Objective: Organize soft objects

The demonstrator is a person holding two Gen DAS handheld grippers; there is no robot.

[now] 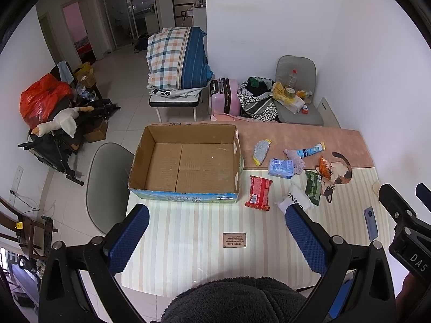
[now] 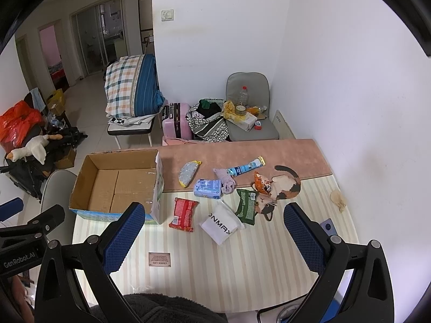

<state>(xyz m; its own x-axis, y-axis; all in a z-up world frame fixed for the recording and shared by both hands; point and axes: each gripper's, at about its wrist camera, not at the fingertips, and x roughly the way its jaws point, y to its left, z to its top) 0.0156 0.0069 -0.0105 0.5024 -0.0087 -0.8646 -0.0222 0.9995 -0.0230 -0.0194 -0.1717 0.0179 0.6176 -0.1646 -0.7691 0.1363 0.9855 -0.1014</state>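
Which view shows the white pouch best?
The right wrist view: the white pouch lies whole and unobstructed between the red packet and green packet. In the left wrist view, the left gripper's finger covers part of the pouch.

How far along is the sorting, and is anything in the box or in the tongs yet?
Nothing looks done: the cardboard box is empty. Nothing is in hand either; the left tongs and right tongs are both open above the table. All is left: the red packet, white pouch, green packet, blue pack, lilac cloth and tube lie beside the box.
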